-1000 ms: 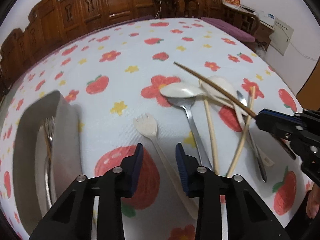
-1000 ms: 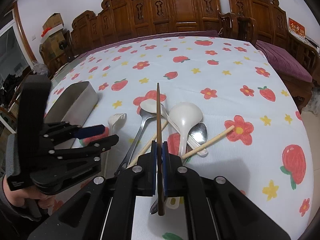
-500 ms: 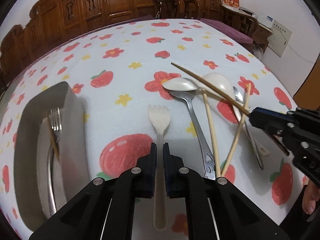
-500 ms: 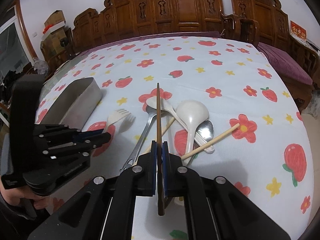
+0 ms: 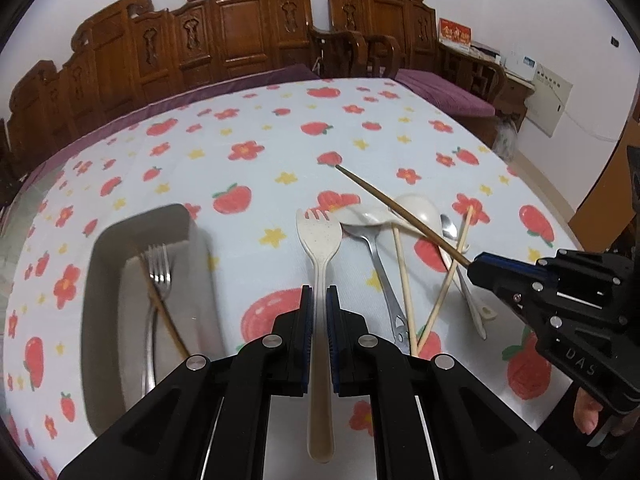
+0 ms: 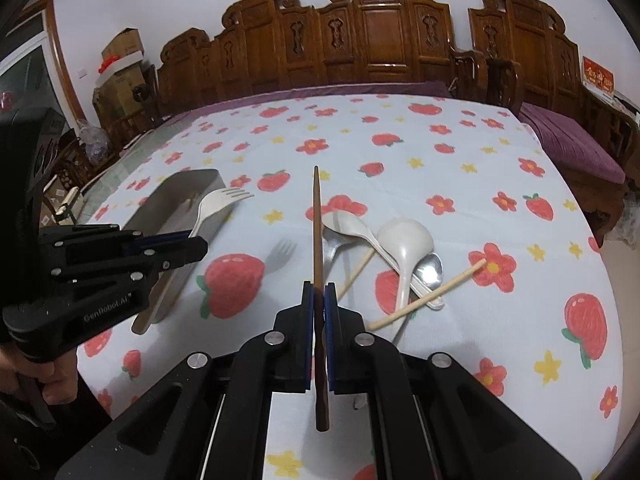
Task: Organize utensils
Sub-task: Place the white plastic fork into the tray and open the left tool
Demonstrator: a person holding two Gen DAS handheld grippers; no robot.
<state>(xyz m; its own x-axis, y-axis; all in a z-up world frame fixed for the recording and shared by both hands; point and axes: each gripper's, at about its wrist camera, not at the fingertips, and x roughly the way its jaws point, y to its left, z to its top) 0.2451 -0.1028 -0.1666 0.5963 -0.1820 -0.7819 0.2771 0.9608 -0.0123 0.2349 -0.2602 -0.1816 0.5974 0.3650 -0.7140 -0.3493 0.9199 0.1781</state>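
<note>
Utensils are partly sorted: the metal tray point(image 5: 104, 280) on the worktop point(image 5: 280, 152) holds a steel fork point(image 5: 158, 264) and one dark chopstick. The left gripper point(image 5: 318, 308) jaws clamp a cream fork point(image 5: 319, 240), the right gripper point(image 6: 319, 304) jaws a dark chopstick point(image 6: 317, 216). Spoons point(image 6: 404, 240) and pale chopsticks point(image 6: 428, 294) remain loose.
</note>
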